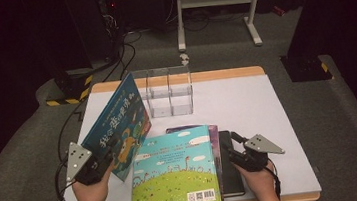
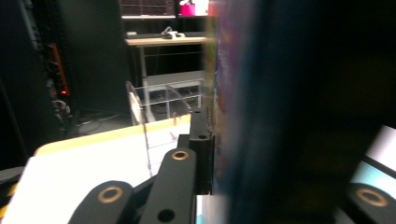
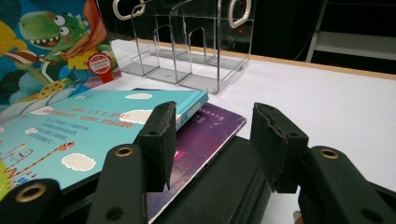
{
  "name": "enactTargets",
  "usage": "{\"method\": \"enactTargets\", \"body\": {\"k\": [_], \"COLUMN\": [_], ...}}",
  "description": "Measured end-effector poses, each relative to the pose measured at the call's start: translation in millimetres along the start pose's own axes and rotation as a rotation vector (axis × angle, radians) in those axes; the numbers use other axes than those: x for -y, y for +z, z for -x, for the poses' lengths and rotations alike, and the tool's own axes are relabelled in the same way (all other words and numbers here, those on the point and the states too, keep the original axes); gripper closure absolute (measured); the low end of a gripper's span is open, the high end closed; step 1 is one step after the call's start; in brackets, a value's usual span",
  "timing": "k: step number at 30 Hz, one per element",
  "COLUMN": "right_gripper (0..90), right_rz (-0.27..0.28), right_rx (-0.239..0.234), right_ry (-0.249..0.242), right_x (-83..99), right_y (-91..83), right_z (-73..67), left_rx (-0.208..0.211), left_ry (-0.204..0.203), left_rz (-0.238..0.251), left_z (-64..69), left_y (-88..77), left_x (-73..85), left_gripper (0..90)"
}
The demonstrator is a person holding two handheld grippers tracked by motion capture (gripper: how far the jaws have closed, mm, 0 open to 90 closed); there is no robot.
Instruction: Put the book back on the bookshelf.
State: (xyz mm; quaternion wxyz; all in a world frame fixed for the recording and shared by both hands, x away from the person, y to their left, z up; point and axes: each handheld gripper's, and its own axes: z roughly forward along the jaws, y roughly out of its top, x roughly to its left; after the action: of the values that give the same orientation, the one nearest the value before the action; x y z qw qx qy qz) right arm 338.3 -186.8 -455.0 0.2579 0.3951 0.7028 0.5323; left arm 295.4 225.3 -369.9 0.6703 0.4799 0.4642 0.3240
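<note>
Closest in, at the near edge of the white, wood-rimmed surface (image 1: 247, 103): two black claws, one toward each near corner.

Left claw (image 1: 109, 158) clamped on the lower near corner of the large blue hardcover picture book (image 1: 118, 122) with the dinosaur cover, jaws together on boards and pages. Book stood up on edge toward the left edge of the surface, leaning, its top corner reaching toward the far left corner. Cannot tell whether its bottom edge rests on the surface or hangs just above.

Right claw (image 1: 231, 142) apart, nothing between the jaws, poised over the black notebook (image 1: 230, 175) near the near right of the stack.

Between the claws, flat at the near edge: teal and green picture book (image 1: 174, 171) on top of a purple softcover book (image 1: 214, 137), black notebook alongside and partly beneath.

Handling of the blue book, as a judgement: stiff boards, thin, fairly light, glossy and so likely slippery. Held by one corner, prone to swing or pivot in the pads. Safer hold probably along the spine or mid-edge, deep enough to pinch both covers. Bears firm pressure; corners liable to dent if knocked.

Farther off, by the middle of the far edge: clear acrylic rack (image 1: 168, 94) with upright dividers, slots looking vacant, just beside the book's top corner. Brittle walls, likely light enough to slide if nudged.
</note>
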Motion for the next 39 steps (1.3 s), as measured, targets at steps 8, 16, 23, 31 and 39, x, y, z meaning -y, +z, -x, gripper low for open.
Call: {"method": "enactTargets", "body": {"k": [8,16,23,31,39], "right_gripper": [50.9,51.3,51.2,51.3,51.2], "right_rz": [-0.001,0.001,-0.004,-0.010,-0.013], "right_rx": [-0.004,-0.002,0.009,0.025,0.027], "right_ry": [0.004,0.007,0.000,-0.006,-0.002], "right_x": [0.7,0.7,1.4,3.0,3.9], "right_y": [0.3,0.5,0.4,-0.3,-0.6], "right_z": [0.8,1.7,2.8,5.9,7.5], "left_rx": [-0.016,-0.071,-0.111,-0.147,-0.134], "left_ry": [-0.011,-0.017,-0.011,-0.003,0.001], "left_rz": [0.029,0.033,0.033,0.050,0.044], "left_z": [-7.4,-26.9,-39.7,-46.3,-50.9], "left_y": [-2.3,-2.9,-3.3,-1.4,-4.1], "left_x": [-1.6,-10.0,-12.0,-13.5,-12.2], "left_gripper": [83.0,83.1,83.1,83.0,82.5]}}
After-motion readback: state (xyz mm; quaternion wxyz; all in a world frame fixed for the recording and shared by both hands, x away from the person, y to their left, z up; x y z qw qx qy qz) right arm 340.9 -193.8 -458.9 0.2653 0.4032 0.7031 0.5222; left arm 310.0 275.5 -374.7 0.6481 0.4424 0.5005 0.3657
